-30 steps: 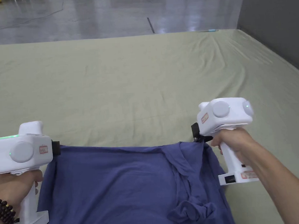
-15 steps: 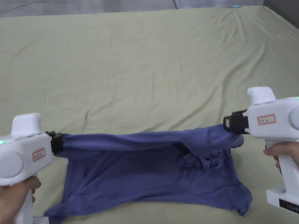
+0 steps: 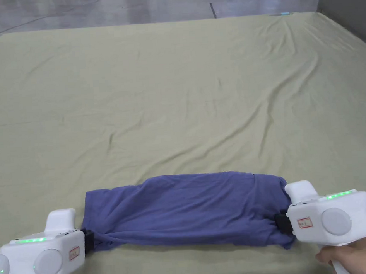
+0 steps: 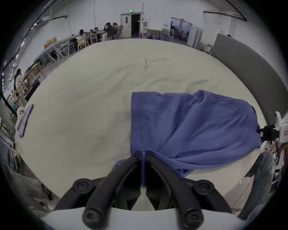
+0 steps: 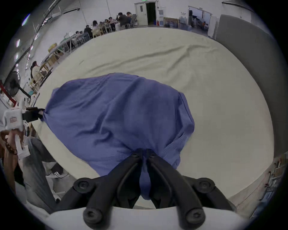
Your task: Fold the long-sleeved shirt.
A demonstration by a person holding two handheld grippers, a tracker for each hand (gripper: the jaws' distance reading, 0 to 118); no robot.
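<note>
Low over sheet (image 3: 183,85), grippers (image 3: 88,239) clamping shirt (image 3: 186,208)

I see the long-sleeved shirt (image 3: 186,208) as a blue, soft knit piece, folded over on itself into a wide, low band. It lies on the olive sheet (image 3: 176,97), close to that sheet's near edge and stretched lengthwise along it. Its far edge bulges in a smooth curve; its near edge is drawn taut, with creases running toward both bunched ends. The end on my right is thicker and more rumpled, and a ribbed hem shows there (image 5: 176,144).
</note>
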